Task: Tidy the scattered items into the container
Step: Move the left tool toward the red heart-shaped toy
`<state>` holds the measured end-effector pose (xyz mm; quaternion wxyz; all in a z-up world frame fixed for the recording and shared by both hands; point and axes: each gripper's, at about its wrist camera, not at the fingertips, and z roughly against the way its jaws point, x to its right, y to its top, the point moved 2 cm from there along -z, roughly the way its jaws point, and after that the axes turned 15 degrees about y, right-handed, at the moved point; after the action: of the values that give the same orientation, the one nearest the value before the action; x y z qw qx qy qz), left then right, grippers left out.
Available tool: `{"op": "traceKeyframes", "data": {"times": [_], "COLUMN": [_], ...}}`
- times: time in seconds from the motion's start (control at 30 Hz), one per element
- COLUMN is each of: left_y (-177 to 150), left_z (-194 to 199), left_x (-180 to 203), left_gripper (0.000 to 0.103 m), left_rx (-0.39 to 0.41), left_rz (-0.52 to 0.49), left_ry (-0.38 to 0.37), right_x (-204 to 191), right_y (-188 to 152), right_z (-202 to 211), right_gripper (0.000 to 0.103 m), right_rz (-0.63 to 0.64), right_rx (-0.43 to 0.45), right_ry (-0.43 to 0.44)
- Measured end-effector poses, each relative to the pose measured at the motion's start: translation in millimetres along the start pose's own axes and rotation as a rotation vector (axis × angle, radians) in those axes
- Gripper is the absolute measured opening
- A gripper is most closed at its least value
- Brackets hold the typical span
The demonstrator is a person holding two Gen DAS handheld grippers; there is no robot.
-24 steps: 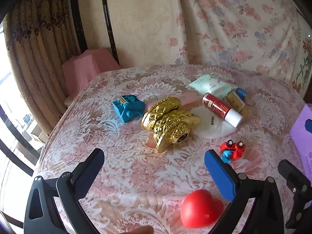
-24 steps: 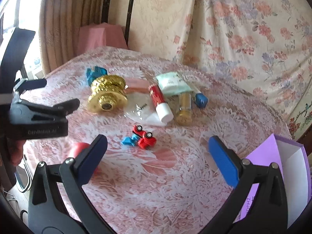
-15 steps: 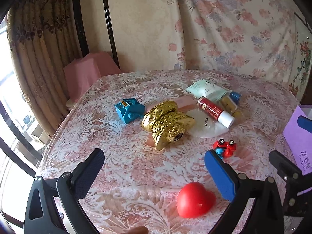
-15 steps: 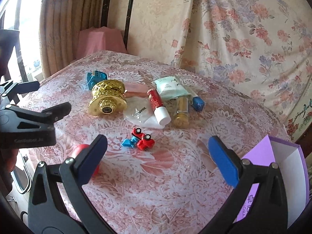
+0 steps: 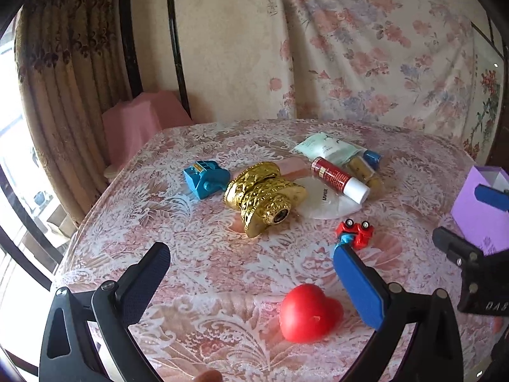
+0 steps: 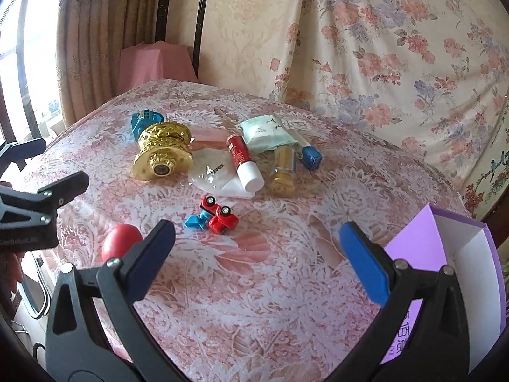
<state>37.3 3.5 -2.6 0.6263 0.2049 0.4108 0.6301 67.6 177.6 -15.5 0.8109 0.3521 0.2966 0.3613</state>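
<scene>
left claw [image 5: 251, 270] released | right claw [image 6: 257, 242] released | "uvex" on pouch [image 6: 212, 173] | red tube [image 6: 244, 163] cap toward lower right

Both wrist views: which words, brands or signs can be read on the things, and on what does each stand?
"uvex": on the clear plastic bag beside the red tube.
Dark Chinese characters on the purple box: partly cut off, not readable.
White embossed letters on the left gripper body: too blurred.
Print on the pale green sachet: too small.
Label on the red tube: too small.
</scene>
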Motion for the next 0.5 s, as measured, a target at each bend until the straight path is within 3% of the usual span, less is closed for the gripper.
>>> {"op": "traceKeyframes", "data": {"times": [0.17,0.37,0.5], "left_y": [-4,-20,-23], "left_z": [-8,1,4], "left_x": [-1,3,8], "left_gripper": [0.103,0.103,0.103], "left_rx": [-0.077,-0.058,-0.053], "left_rz": [0.010,0.008,-0.011], "left_ry": [-0.129,-0.119,-0.065], "right_x": [4,13,19], "right_y": [-7,-13,-20], "right_z": [-2,0,-3], "right_gripper": [0.103,0.103,0.103], "right_rz": [-0.003,-0.013,-0.025], "right_rx": [-0.013,-0.018,-0.037], "right_ry": [-0.002,-0.017,-0.022]}}
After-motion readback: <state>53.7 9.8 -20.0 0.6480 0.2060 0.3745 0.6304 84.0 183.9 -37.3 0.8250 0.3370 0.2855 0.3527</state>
